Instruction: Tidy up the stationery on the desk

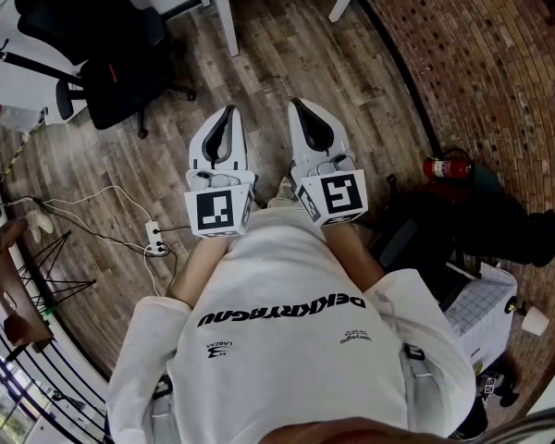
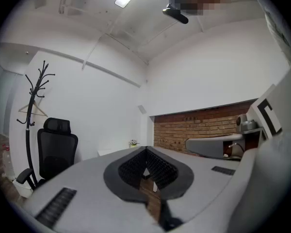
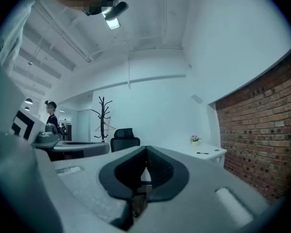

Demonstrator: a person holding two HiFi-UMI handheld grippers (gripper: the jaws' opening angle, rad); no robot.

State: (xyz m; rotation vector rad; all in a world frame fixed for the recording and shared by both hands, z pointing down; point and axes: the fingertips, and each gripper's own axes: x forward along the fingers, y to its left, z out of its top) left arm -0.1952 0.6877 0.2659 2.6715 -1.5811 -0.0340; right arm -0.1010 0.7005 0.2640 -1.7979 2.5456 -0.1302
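Note:
I hold both grippers level in front of my chest, side by side over a wooden floor. The left gripper (image 1: 226, 111) is shut with nothing between its jaws, and its own view shows the dark pads (image 2: 136, 166) meeting at the tip (image 2: 146, 149). The right gripper (image 1: 301, 105) is shut and empty too, its jaws closed together (image 3: 145, 149). No stationery is near either gripper. A white desk (image 3: 211, 152) stands far off by the wall, with a dark pen (image 3: 202, 153) and a small potted plant (image 3: 196, 140) on it.
A black office chair (image 1: 111, 72) stands on the left, and white table legs (image 1: 227, 12) rise ahead. A power strip (image 1: 154, 239) with cables lies on the floor at left. A fire extinguisher (image 1: 444, 166) stands by the brick wall (image 1: 499, 72). Behind the chair is a coat rack (image 2: 34, 106).

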